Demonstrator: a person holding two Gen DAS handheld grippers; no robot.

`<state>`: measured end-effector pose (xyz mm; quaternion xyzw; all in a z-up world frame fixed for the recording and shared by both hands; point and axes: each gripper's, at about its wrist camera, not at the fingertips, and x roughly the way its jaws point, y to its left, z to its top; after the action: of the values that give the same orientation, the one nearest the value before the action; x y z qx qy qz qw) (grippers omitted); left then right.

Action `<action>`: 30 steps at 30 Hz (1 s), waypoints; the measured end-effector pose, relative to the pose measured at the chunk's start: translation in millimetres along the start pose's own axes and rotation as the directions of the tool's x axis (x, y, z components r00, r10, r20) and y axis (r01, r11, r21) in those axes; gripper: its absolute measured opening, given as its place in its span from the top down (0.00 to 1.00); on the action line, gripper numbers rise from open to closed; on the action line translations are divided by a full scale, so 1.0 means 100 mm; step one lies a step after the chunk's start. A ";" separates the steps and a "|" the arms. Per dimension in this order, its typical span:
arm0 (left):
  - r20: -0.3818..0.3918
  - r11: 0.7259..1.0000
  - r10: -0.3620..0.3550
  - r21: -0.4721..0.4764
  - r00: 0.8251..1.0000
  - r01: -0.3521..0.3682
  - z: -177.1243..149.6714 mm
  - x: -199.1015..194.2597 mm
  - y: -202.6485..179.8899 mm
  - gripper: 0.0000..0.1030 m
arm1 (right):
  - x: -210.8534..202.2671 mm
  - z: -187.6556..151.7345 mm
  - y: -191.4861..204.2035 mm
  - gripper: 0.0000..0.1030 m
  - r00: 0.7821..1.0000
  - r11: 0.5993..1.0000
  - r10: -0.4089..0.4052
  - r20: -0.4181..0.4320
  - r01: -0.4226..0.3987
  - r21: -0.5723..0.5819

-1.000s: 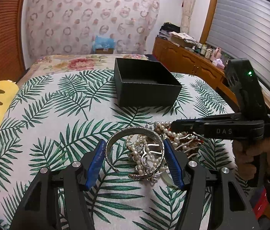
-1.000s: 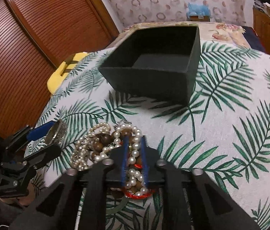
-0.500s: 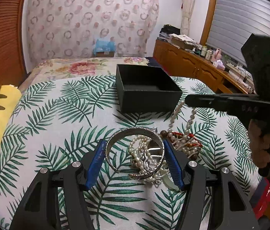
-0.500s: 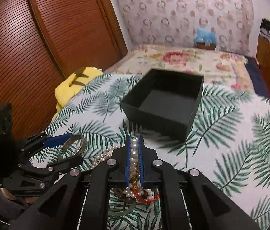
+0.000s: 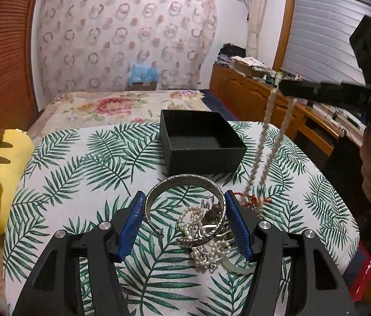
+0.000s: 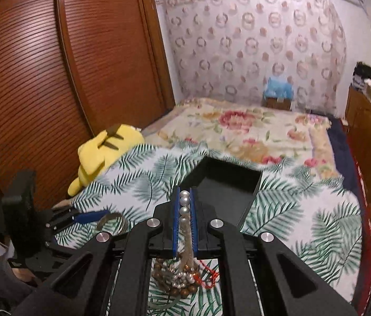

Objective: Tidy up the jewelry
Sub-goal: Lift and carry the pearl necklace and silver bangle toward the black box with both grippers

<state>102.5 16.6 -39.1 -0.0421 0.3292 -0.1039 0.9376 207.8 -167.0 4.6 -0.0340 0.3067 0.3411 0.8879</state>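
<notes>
Bedroom, palm-print table (image 5: pixel 74 163): black box (image 5: pixel 201 142) stands empty, nothing sorted in yet. Right gripper (image 6: pixel 184 200) clamped on pearl necklace (image 5: pixel 264 142), strand hanging clear above table, lower end near heap. Left gripper (image 5: pixel 184 221) clamped across silver bangle (image 5: pixel 185 200), held just above heap. Tangled heap of pearls and wooden beads (image 5: pixel 206 234) remains on table in front of box. Judged: early stage, most left.

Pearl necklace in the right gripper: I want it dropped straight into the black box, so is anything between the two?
Nothing visible blocks the way. The pearl necklace hangs from the right gripper, beside the open black box, whose inside looks bare. Its lower end looks still caught in the jewelry pile.
</notes>
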 end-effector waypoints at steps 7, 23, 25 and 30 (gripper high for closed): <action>0.013 1.000 0.001 0.007 1.000 -0.001 0.07 -0.01 -0.01 0.43 | -0.19 0.26 0.01 0.92 0.998 0.999 -0.023 0.059 0.025 -0.025; 0.039 0.999 0.018 0.029 0.999 -0.019 0.35 0.06 -0.02 0.43 | -0.37 0.83 -0.04 0.92 0.987 0.993 -0.087 0.136 0.097 -0.066; 0.039 0.999 0.021 0.036 0.999 -0.023 0.40 0.10 -0.03 0.43 | -0.35 0.93 -0.05 0.92 0.985 0.991 -0.100 0.141 0.111 -0.078; 0.032 0.999 0.026 0.042 0.999 -0.028 0.51 0.24 -0.03 0.43 | -0.27 1.08 -0.09 0.92 0.984 0.988 -0.113 0.142 0.126 -0.086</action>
<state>152.5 8.4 -13.6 -0.0193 0.3129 -0.0976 0.9446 254.1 -160.2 106.3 -0.0707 0.2264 0.3029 0.9230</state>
